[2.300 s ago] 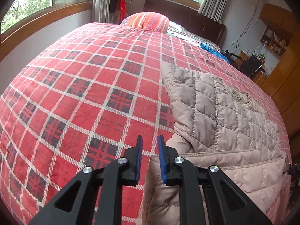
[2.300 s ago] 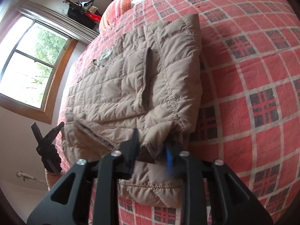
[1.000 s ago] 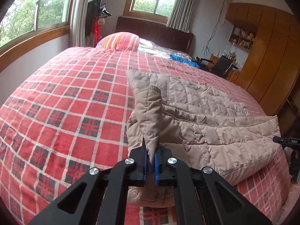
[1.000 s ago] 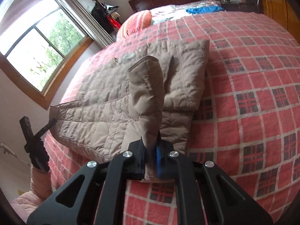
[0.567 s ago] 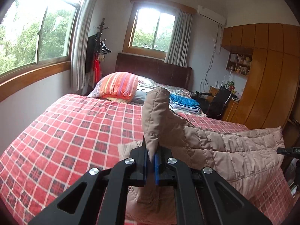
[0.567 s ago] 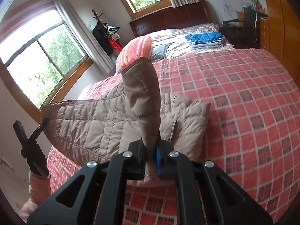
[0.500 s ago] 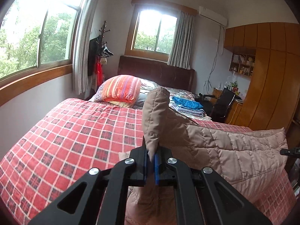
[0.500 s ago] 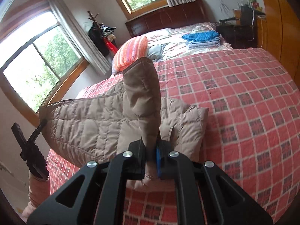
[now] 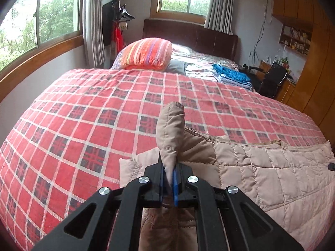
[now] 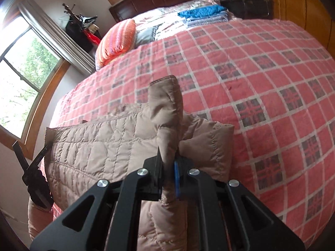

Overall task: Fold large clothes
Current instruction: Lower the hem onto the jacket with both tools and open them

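Pinching the jacket (image 9: 261, 173): left gripper (image 9: 168, 179); right gripper (image 10: 168, 177).

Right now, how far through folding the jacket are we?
Mid-fold. Done: the quilted jacket already lies doubled on the plaid bedspread. In hand: the left gripper and the right gripper each pinch a raised corner, carrying the near edge forward. Left: lay that edge down, release, probably square up.

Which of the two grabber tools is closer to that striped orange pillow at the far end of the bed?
Left, as far as I can judge. The left gripper sits on the pillow's side of the bed, by the window wall. The right gripper holds the jacket's other corner, diagonally across from the pillow.
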A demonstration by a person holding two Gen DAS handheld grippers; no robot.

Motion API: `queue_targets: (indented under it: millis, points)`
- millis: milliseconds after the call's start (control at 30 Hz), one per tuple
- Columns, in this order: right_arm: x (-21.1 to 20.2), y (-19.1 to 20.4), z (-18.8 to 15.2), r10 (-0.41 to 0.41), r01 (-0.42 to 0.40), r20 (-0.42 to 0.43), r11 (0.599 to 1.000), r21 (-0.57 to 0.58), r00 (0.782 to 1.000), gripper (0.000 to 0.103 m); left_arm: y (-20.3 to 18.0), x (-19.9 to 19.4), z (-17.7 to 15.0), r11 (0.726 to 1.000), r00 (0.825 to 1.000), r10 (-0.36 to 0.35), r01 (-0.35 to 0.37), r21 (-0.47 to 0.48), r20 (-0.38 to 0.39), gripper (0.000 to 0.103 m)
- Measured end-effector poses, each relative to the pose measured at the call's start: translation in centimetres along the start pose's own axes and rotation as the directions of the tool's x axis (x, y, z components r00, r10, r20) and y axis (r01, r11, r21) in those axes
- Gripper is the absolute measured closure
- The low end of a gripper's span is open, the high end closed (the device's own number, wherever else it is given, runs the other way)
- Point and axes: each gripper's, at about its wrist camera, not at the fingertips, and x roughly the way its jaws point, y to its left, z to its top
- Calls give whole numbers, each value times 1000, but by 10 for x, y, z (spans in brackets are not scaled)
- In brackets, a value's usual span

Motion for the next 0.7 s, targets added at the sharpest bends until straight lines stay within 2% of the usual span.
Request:
queue_targets:
  millis: [67,233,367,433,467,567,600,700]
  points:
    - [14,-7,-1,-5,6,-24,1000,17,1000,95,4,15,-4,1000,999,5,-5,-7,-44,95]
    - [39,-18,-5,-1,4,-62,999,45,998,94,5,30,-12,1000,996,18,-19,-3,-87,92]
    - [46,-24,-7,11,-6,-83,998,62,996,91,3,34,-11,999,992,40,-40,3,-116,84]
    - [38,-24,-8,11,-6,-72,998,62,997,85,8,29,-9,1000,991,20,-22,-19,-135,83]
    - [32,-22,-10,5,-1,-65,999,54,998,82,11,25,-7,999,989,4,-9,-37,-145,79]
    - [6,-15,-18,6,-5,-40,1000,19,999,66,26,3,-6,995,987,-58,45,-89,-149,75]
    - [-3,-13,-23,14,-14,-28,1000,1,1000,64,31,-7,-7,994,988,-70,57,-98,-137,70]
    - [-23,-9,-41,49,-50,-23,998,-30,999,63,42,-35,-17,993,991,-79,69,-91,-111,67]
